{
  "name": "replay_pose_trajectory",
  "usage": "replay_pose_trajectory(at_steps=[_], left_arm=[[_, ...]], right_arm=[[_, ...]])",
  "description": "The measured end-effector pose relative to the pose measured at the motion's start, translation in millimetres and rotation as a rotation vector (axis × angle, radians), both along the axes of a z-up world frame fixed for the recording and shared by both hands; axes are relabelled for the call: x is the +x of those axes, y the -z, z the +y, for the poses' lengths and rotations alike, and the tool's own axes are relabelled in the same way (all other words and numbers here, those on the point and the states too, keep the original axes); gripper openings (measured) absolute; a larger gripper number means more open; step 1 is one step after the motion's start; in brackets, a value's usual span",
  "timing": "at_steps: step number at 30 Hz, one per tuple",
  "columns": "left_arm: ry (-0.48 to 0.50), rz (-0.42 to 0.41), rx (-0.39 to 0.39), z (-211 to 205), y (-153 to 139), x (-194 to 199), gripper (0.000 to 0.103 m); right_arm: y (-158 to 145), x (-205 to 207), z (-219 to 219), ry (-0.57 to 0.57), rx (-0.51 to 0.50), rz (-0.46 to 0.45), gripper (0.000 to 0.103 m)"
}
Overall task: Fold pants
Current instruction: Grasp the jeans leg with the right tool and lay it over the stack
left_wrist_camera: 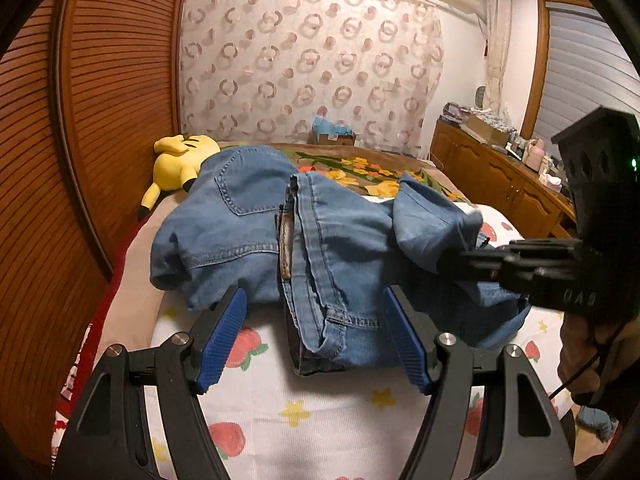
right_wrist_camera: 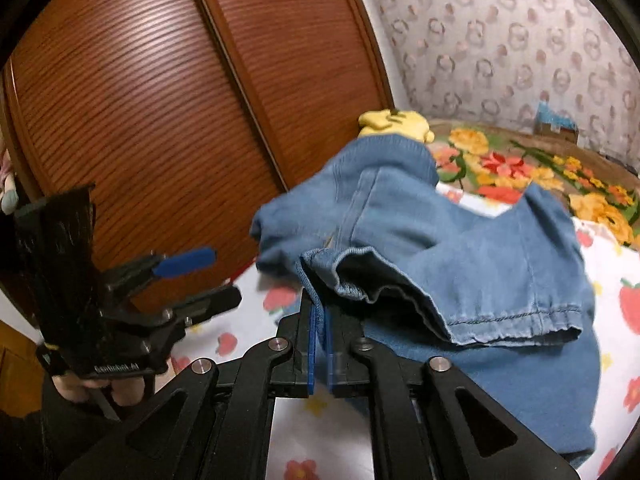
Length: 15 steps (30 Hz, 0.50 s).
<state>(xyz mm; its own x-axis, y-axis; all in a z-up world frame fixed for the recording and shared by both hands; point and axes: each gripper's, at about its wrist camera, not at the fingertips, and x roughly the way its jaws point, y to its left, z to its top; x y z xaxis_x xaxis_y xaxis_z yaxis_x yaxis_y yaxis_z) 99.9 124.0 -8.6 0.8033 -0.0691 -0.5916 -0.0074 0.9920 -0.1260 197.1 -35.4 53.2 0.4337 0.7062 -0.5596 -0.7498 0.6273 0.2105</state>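
Blue denim pants [left_wrist_camera: 240, 220] lie bunched on a strawberry-print bed sheet [left_wrist_camera: 320, 412], back pocket up at the left. My left gripper [left_wrist_camera: 314, 294] is open; its blue pads [left_wrist_camera: 224, 340] stand either side of a folded edge of the pants without touching it. My right gripper [left_wrist_camera: 460, 260] reaches in from the right into the cloth of a leg. In the right wrist view my right gripper [right_wrist_camera: 319, 308] is shut on the hem of that pants leg [right_wrist_camera: 460, 248], a strip of denim between its pads. The left gripper [right_wrist_camera: 224, 276] hovers open at the left, held by a hand.
A yellow plush toy [left_wrist_camera: 180, 160] lies behind the pants by the brown slatted wardrobe doors [left_wrist_camera: 100, 120]. A floral blanket [left_wrist_camera: 360, 168] and a box [left_wrist_camera: 334, 134] are at the far end of the bed. A wooden dresser [left_wrist_camera: 500, 184] with clutter runs along the right.
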Motion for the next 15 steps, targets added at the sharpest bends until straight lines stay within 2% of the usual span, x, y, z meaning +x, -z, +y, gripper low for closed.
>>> replay_pose_trajectory(at_steps=[3,7,10,12,15], left_arm=[[0.004,0.008,0.001,-1,3,4,0.071],[0.012,0.016,-0.002,-3,8,9,0.071],[0.025,0.022,-0.007,-8,11,15,0.071],[0.038,0.031,-0.01,-12,14,20,0.071],[0.066,0.048,-0.017,-22,19,27,0.071]], right_arm=[[0,3,11,0.011,-0.037,-0.012,0.022],[-8,-10,-6,0.0,-0.072,-0.052,0.036],[-11,-26,-28,-0.005,-0.093,-0.108,0.038],[-13,-30,-37,0.007,-0.091,-0.114,0.039],[-9,-24,-55,0.071,-0.109,-0.134,0.04]])
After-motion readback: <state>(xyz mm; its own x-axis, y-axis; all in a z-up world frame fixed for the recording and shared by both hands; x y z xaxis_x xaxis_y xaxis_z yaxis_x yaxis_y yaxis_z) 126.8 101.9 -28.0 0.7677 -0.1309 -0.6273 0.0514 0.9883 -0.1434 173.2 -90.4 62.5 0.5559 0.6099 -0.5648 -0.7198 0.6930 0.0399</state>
